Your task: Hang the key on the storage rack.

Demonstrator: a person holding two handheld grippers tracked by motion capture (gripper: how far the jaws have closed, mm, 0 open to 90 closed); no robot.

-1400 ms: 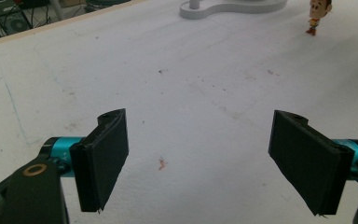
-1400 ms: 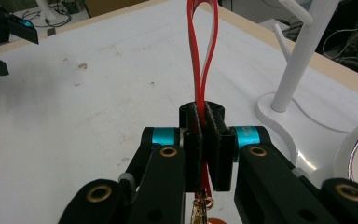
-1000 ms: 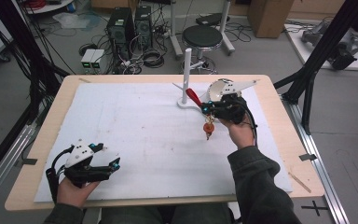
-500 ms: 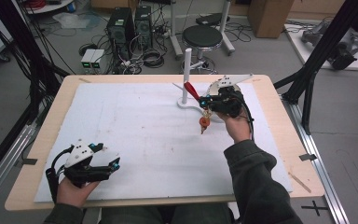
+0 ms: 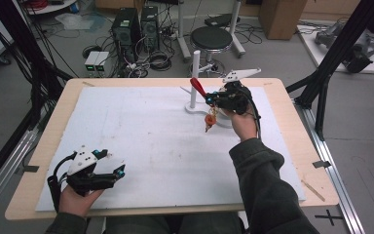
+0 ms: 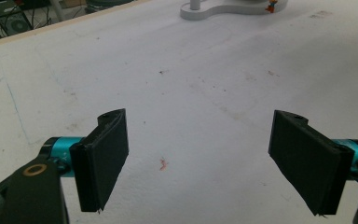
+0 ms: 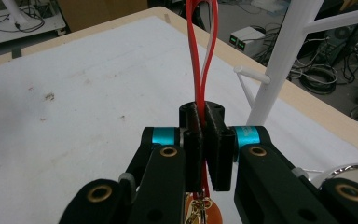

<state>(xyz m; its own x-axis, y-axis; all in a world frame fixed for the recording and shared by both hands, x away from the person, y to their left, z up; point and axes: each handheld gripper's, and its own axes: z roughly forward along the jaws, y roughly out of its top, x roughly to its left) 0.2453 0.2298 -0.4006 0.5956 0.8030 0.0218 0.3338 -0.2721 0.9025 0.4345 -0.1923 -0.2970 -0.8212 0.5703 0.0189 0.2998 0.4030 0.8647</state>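
My right gripper (image 5: 207,99) is shut on a red strap loop (image 5: 196,87) of a keyring, held above the table at the back right. An orange charm (image 5: 209,118) dangles below the jaws. The loop's tip is close beside the post of a white peg stand (image 5: 195,68). In the right gripper view the red strap loop (image 7: 200,56) rises from between the pressed pads of my right gripper (image 7: 204,122), with the white peg stand (image 7: 284,56) and its short peg (image 7: 251,74) to the right. My left gripper (image 5: 119,170) rests open at the front left, and in its own view the left gripper (image 6: 200,154) has nothing between its jaws.
A white mat (image 5: 141,136) covers the wooden table (image 5: 44,141). The stand's flat base (image 6: 223,7) lies at the far end in the left gripper view. Beyond the table's back edge are a black stool (image 5: 216,36), computer cases (image 5: 131,27) and cables on the floor.
My right gripper has lifted the keyring a little and carried it toward the back, nearer the stand's post. The left gripper has stayed where it was.
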